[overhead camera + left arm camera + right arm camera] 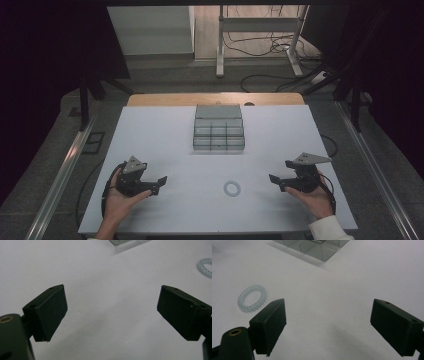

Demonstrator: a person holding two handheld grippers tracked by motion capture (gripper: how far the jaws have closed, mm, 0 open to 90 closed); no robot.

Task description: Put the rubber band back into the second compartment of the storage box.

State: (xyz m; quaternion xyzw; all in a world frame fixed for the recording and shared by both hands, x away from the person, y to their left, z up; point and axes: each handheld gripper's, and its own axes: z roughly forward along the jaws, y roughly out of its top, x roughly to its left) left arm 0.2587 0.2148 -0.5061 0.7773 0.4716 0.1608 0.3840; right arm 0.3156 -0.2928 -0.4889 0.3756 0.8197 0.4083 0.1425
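- The right gripper (282, 180) hovered low over the white table (165, 150), its 2 jaws spread wide with nothing between them.
- The left gripper (156, 185) sat at the opposite side, jaws likewise parted and empty.
- The coiled ring (232, 188) lay flat on the table between the 2 grippers, toward the near edge. It was round, so no long axis mattered.
- It lay nearer the right gripper, to that gripper's left and slightly ahead in the right gripper view (252, 298); the right hand (316, 200) seemed the better placed to reach it.
- Farther back stood the grey compartment box (218, 134), well apart from the ring; its visible cells looked empty.
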